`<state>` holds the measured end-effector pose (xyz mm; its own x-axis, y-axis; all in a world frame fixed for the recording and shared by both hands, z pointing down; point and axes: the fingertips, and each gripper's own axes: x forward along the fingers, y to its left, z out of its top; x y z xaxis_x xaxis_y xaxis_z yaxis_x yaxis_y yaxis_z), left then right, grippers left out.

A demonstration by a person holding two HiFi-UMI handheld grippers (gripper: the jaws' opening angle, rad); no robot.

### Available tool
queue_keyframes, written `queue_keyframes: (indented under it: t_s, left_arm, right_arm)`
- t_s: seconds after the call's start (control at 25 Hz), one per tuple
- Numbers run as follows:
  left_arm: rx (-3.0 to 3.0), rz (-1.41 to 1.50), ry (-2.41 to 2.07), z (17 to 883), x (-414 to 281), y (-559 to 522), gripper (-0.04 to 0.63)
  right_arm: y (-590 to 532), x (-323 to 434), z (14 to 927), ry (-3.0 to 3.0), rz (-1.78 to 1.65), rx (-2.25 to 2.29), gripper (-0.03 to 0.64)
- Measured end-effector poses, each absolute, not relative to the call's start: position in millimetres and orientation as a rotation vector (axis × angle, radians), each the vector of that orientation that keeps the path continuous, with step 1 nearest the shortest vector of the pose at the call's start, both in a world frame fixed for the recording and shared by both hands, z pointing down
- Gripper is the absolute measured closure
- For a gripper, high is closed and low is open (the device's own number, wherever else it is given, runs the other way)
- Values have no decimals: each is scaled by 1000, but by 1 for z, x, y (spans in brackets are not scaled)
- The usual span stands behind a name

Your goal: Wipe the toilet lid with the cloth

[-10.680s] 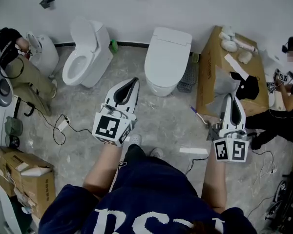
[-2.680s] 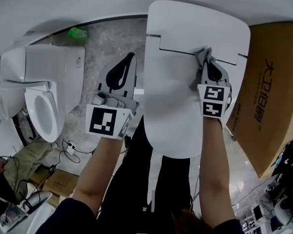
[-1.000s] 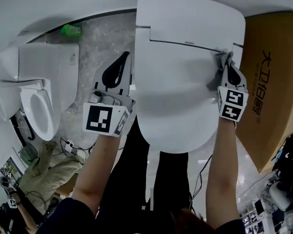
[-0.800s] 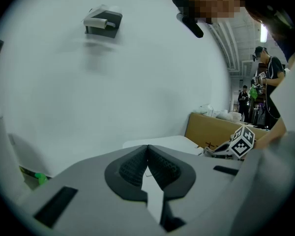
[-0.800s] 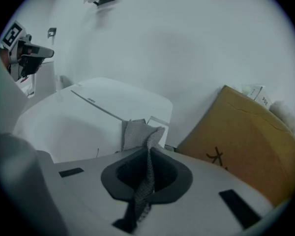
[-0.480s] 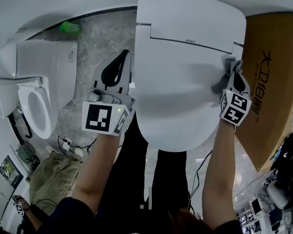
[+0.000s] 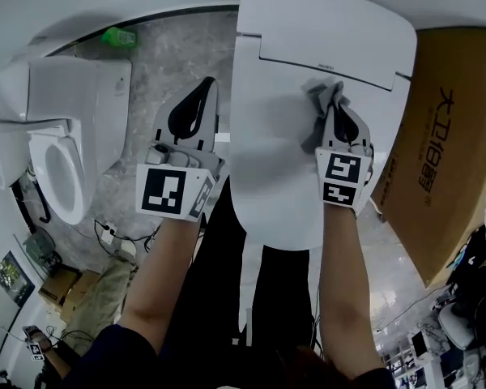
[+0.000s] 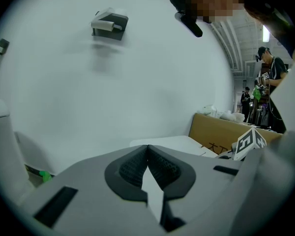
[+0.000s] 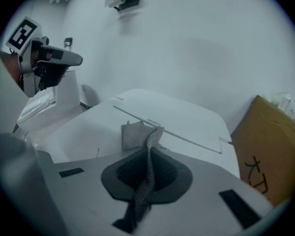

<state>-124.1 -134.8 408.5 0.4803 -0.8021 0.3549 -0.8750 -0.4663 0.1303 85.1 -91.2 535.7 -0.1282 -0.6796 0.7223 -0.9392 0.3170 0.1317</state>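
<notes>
Two grippers: right gripper (image 7: 335, 112) is clamped on the cloth (image 7: 321, 96), pressed to the lid (image 7: 271, 168) near its far end, so most of the lid's long axis runs nearward from it; left gripper (image 7: 202, 91) closed, empty, left of lid.

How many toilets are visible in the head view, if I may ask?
2: a closed toilet in the middle, under the cloth, and an open toilet at left. More may lie outside the frame.
</notes>
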Motion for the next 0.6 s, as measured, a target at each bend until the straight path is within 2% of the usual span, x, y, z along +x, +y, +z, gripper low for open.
queue_keyframes:
  t_s: [0.6]
  left_arm:
    - [2393,353,-1497,406,-144,-123,580]
  right_arm:
    - [-72,-93,533,-2199,318,930,592]
